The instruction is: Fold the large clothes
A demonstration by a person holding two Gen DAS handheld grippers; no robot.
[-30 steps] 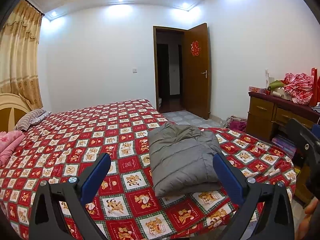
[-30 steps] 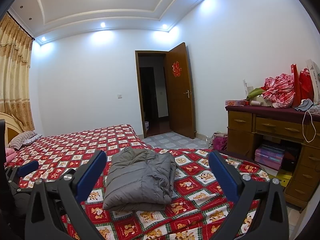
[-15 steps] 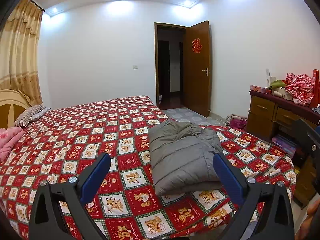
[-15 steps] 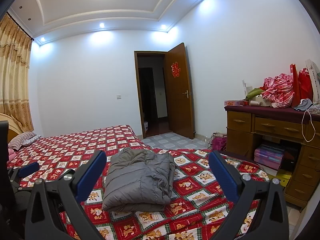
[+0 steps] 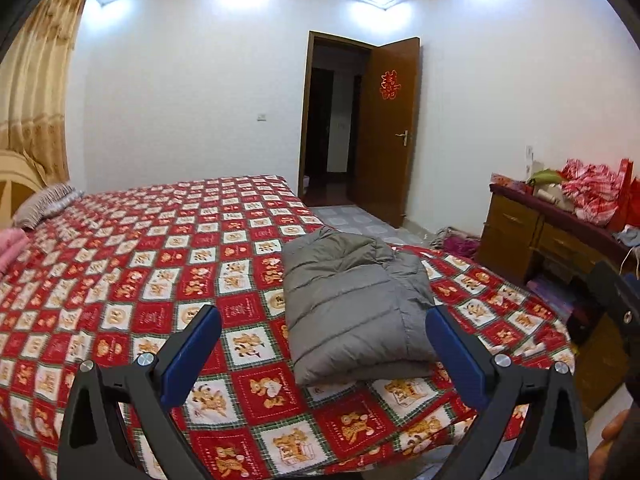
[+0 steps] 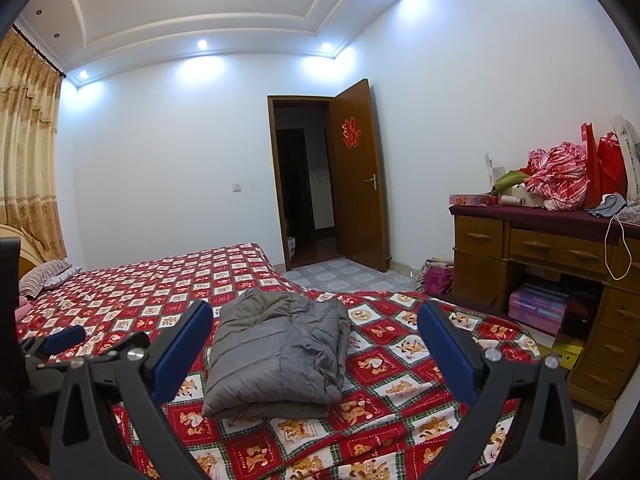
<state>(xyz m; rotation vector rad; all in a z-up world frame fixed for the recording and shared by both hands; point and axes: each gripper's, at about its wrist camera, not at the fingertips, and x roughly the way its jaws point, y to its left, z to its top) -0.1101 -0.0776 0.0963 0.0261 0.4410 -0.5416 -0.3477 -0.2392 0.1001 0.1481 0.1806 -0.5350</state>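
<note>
A grey quilted jacket (image 5: 352, 304) lies folded into a thick rectangle near the foot of the bed (image 5: 120, 272), on a red checked bedspread with bear prints. In the right wrist view the same jacket (image 6: 280, 352) sits just beyond the fingers. My left gripper (image 5: 322, 350) hangs open above the bed's near edge, short of the jacket, with nothing between its blue pads. My right gripper (image 6: 316, 346) is open too, held back from the jacket. The other gripper's blue pad (image 6: 64, 338) shows at the left edge.
A wooden dresser (image 6: 540, 264) piled with red cloth and bags stands right of the bed, with boxes under it. An open brown door (image 6: 356, 176) leads out at the back. Pillows (image 5: 44, 204) lie at the headboard, curtains (image 5: 32, 88) hang left. A hand (image 5: 612, 440) shows at the lower right.
Both grippers have stayed open and nearly still; the left wrist view has drifted slightly. The folded jacket has not moved.
</note>
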